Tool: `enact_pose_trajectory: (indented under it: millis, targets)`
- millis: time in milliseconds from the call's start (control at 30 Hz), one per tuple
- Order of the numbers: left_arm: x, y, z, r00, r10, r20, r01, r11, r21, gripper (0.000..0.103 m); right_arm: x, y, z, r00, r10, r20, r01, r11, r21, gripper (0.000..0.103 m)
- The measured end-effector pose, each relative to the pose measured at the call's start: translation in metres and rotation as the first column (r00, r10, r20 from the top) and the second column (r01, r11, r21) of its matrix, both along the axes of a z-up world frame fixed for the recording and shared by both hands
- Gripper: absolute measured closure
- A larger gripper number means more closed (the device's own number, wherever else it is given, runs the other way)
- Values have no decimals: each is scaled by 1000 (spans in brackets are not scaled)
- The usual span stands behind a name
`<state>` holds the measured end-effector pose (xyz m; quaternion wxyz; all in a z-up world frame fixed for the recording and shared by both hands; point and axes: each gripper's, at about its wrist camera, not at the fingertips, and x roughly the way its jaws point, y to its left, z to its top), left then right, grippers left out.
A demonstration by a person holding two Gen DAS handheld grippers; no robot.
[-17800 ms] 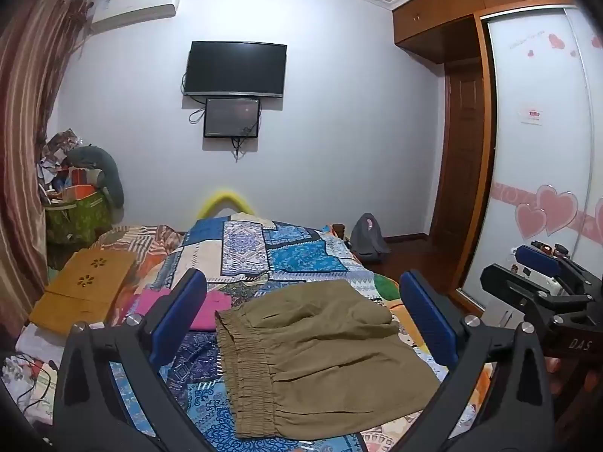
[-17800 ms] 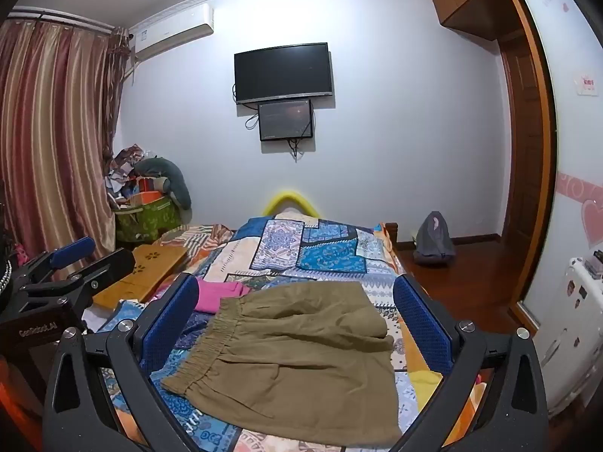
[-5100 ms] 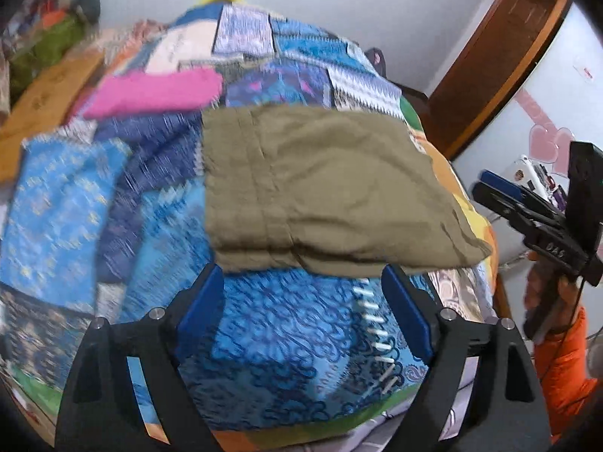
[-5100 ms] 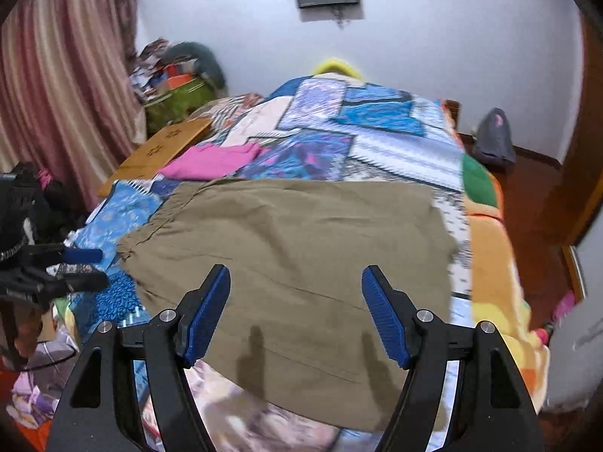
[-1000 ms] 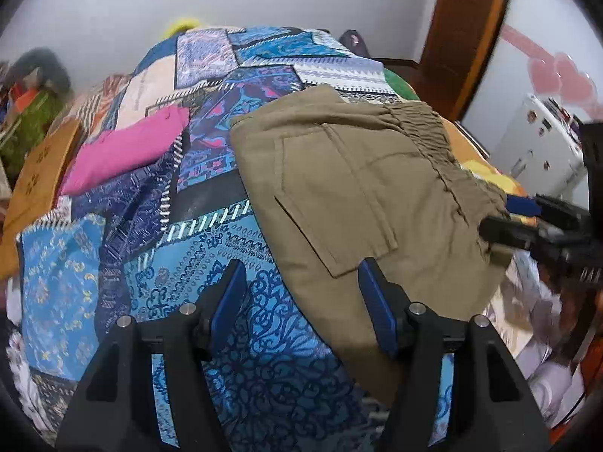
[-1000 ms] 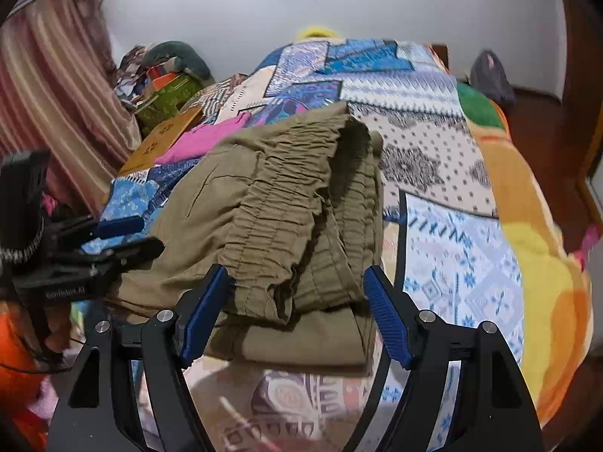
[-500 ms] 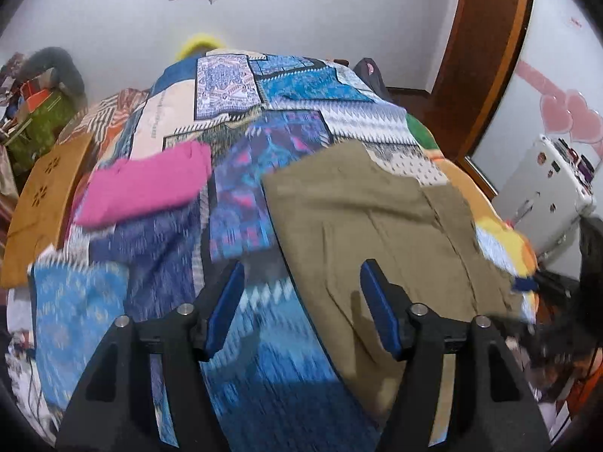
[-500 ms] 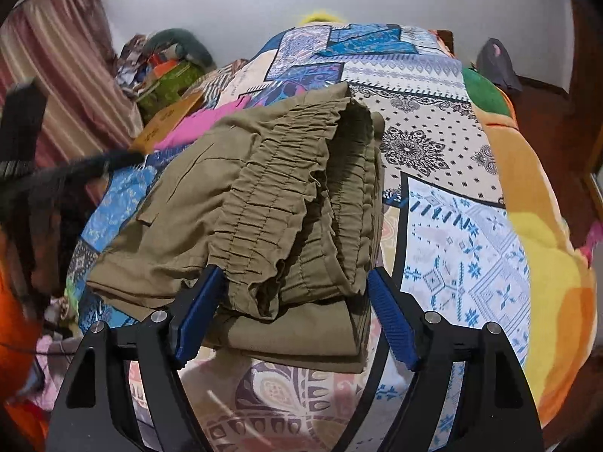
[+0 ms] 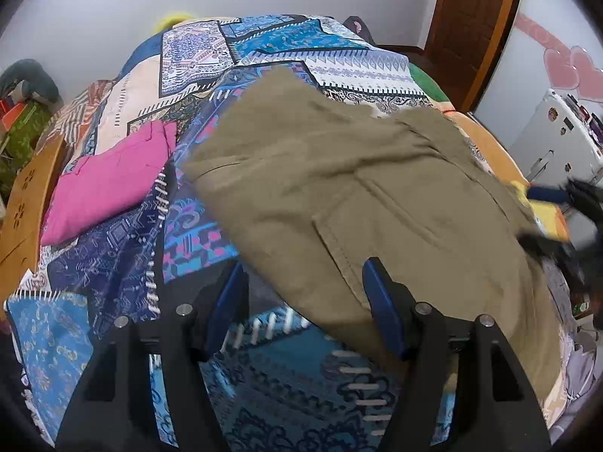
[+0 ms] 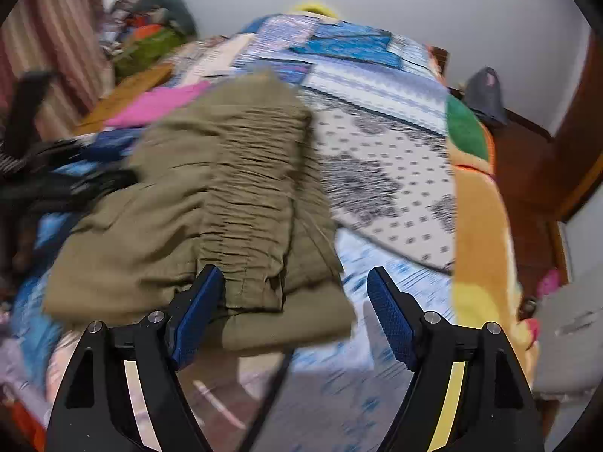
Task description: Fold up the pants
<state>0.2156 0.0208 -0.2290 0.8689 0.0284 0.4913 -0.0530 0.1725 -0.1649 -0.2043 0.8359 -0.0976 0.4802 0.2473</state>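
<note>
Two grippers, left (image 9: 305, 301) and right (image 10: 294, 309), hover with fingers spread, empty. Your pants (image 9: 377, 196) are soft, limp, light; pinch the bunched elastic waistband (image 10: 241, 188).

the right gripper (image 9: 557, 218) is a dark smear at the left wrist view's edge; motion blurs the pants (image 10: 211, 203) and quilt (image 10: 377, 173).

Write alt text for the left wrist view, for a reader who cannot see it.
Olive-brown pants, folded and showing a flapped pocket, lie on a bed under a blue patchwork quilt. The open left gripper hovers at their near edge, holding nothing. A folded pink garment lies to the left.
</note>
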Motion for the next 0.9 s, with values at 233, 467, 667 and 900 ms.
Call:
enact_pose_trajectory:
  millis: [233,467,667,900]
  targets:
    - [-15,1,0,999,48,4,-48,996,-77,36,47,16,-9,999,28,39,-25,996,-83,28]
    - [-18,-2,6,999,47,16,-46,995,-87,39,81,43,-8,996,39,79,-21,977,-214,31]
    - [-28,26,37,994,30,108,-23,998,-60,40,46,37,33,986,58,159,-39,992,-120,32]
    - [7,38,44,996,12,87,-4,995,-99,74,4,59,48,985,127,118,-135,989,66,32]
